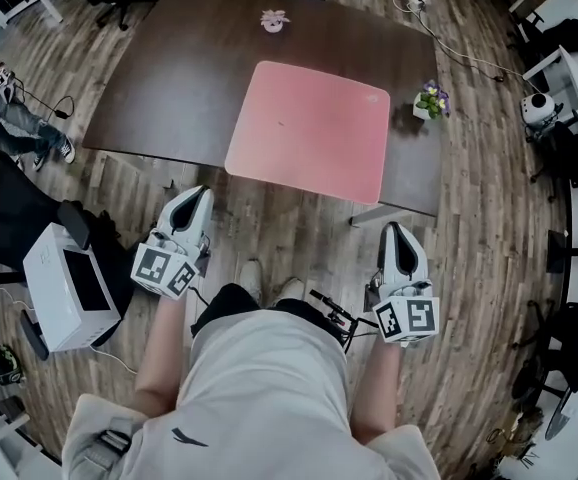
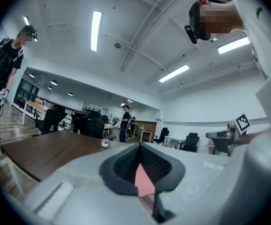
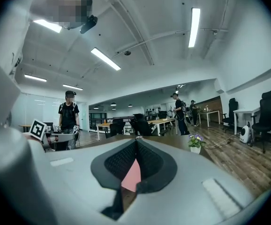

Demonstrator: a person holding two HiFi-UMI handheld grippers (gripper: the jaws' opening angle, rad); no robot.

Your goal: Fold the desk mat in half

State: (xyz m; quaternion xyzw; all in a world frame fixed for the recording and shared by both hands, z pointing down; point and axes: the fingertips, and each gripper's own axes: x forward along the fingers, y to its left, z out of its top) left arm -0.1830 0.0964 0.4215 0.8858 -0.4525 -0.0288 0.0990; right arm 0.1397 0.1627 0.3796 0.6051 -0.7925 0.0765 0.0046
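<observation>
The desk mat (image 1: 309,128) lies flat and unfolded on the dark worktop (image 1: 169,78), its near edge running right along the worktop's near edge. It sits a little turned, with the right side closer to us than the left. We judge its longer side to run left to right across us, though the margin is small.

We hold both grippers low by our hips, short of the worktop and apart from the mat. The left gripper (image 1: 194,198) points up toward the mat's near-left corner, and the right gripper (image 1: 394,230) sits just below its near-right corner. Each has its fingers pressed together with nothing held; the pink seen in the gap behind them is only the mat ahead.

The mat lies straight ahead of both sets of fingers, and neither hand is clearly nearer. The fold has not begun. As we see it, each hand has its own near corner to take. A small flower pot (image 1: 430,100) stands just beside the mat's far-right corner.
</observation>
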